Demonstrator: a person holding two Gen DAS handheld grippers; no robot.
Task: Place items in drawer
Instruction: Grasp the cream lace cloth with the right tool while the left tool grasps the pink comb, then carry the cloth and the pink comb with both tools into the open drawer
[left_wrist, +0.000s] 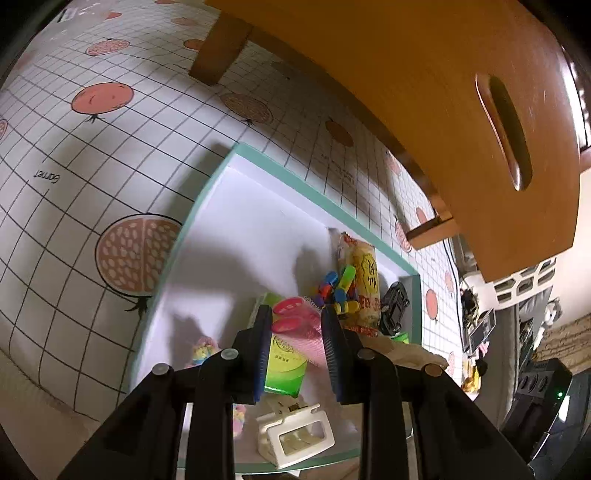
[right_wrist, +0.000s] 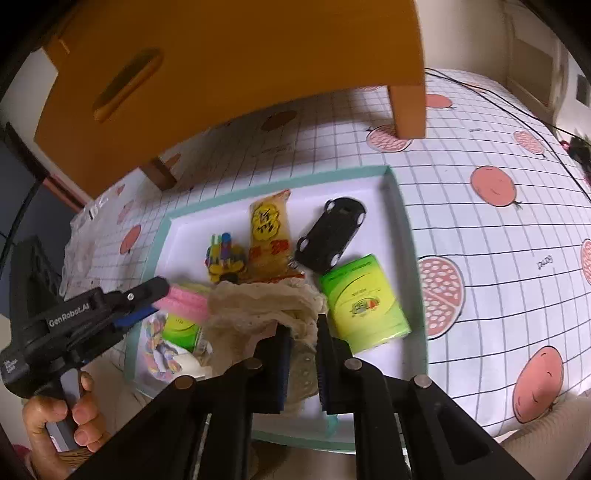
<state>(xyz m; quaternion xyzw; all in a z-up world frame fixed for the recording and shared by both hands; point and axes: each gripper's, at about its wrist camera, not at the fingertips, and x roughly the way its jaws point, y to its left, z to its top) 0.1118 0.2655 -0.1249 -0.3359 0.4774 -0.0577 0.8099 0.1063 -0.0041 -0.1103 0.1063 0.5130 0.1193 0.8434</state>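
Both hand-held grippers are down over the shallow tray (right_wrist: 400, 206) on the bed (right_wrist: 517, 280), with the wooden stool (right_wrist: 229, 62) just beyond them. The left hand-held gripper (left_wrist: 296, 314) is pinching the pink sponge (left_wrist: 295, 325), which sits atop a green box (left_wrist: 284, 365) straight ahead of its tips. The right hand-held gripper (right_wrist: 303, 332) is pressed together on the cream lace cloth (right_wrist: 258, 299), bunched right at its fingers.

Here's the worry: that cloth is loose and drapes over its neighbours, so lifting it could drag the snack packet (right_wrist: 269, 236) or the toy blocks (right_wrist: 225, 254) beyond it. The sponge is soft, so a shallow pinch might slip. The black toy car (right_wrist: 332, 232) and the second green box (right_wrist: 364, 299), to the right of the right gripper's tips, lie close enough to be nudged. No drawer is visible.
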